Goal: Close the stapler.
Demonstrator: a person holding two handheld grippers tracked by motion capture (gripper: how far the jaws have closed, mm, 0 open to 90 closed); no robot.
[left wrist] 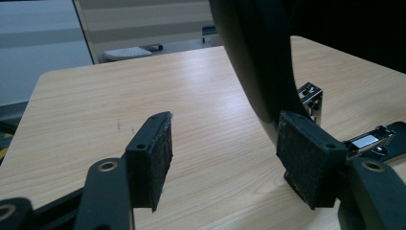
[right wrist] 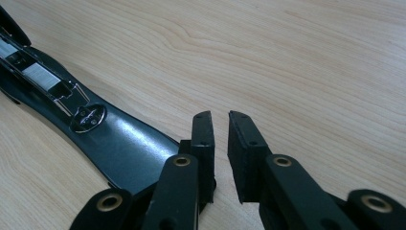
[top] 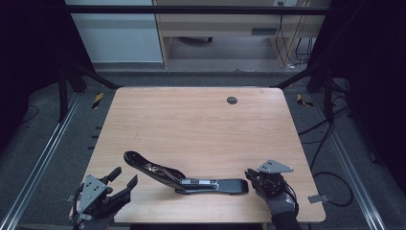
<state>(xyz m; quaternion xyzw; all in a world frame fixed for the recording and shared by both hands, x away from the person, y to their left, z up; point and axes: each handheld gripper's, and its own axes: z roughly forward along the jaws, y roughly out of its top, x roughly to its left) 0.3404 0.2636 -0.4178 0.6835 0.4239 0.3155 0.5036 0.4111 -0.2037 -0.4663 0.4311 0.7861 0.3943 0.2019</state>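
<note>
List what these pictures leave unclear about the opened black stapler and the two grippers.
- Stapler: whether staples are loaded; high view too small, and the right gripper view's edge cuts off the metal channel.
- Stapler's raised arm: its tip; cut off by the left gripper view's top edge.
- Right gripper: whether its nearly closed pads touch the stapler's base; its own jaw hides the contact.
- Left gripper: open, beside the table edge; the surface under it is too dark to read.

No text, label or number can be read anywhere.
</note>
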